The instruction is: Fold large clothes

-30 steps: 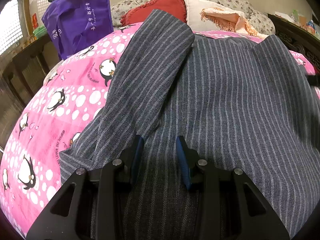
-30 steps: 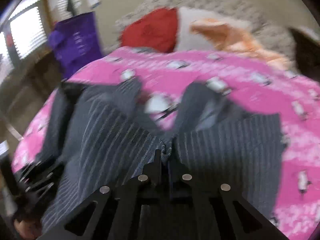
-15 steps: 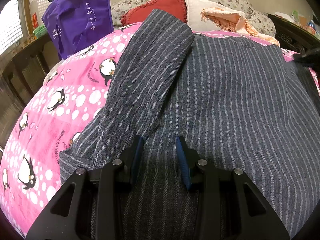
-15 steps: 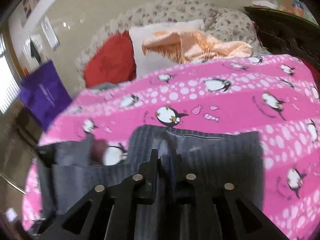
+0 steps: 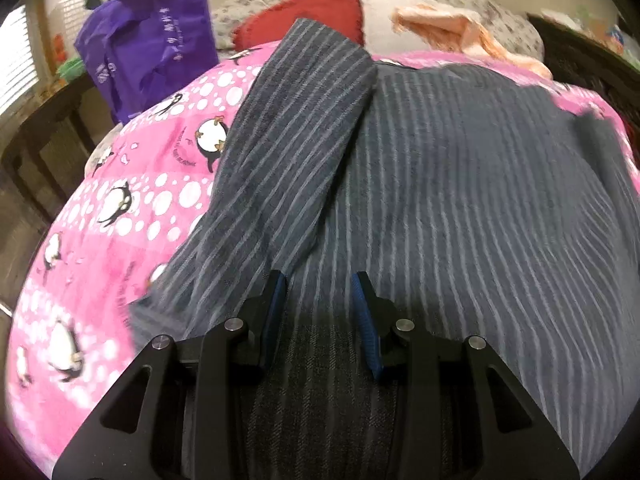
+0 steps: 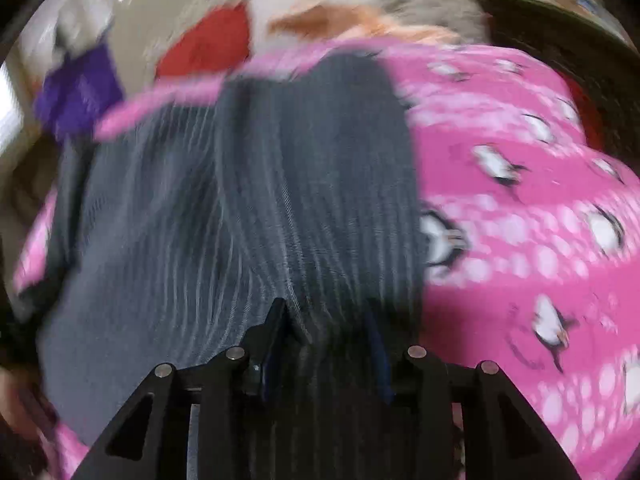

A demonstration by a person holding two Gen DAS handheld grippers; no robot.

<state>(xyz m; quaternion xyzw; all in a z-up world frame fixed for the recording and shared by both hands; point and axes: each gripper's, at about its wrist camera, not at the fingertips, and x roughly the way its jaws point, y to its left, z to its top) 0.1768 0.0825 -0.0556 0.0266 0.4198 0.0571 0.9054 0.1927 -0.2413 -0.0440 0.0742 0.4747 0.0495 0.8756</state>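
A large grey pinstriped garment (image 5: 460, 184) lies spread on a pink penguin-print blanket (image 5: 132, 184). One sleeve (image 5: 296, 120) is folded diagonally across its left part. My left gripper (image 5: 319, 286) is open and empty, just above the cloth at its near edge. In the blurred right wrist view the same garment (image 6: 248, 208) lies flat. My right gripper (image 6: 326, 314) is open above the garment's right part, with nothing between the jaws.
A purple bag (image 5: 152, 44) stands at the far left by a dark wooden frame (image 5: 36, 148). A red cushion (image 5: 316, 8), a white pillow and a peach cloth (image 5: 456, 32) lie at the head of the bed. More dark furniture (image 6: 568, 32) stands to the right.
My right gripper was shut on the garment's edge and carried it across; now it is open and the cloth lies flat. The left gripper has stayed almost still.
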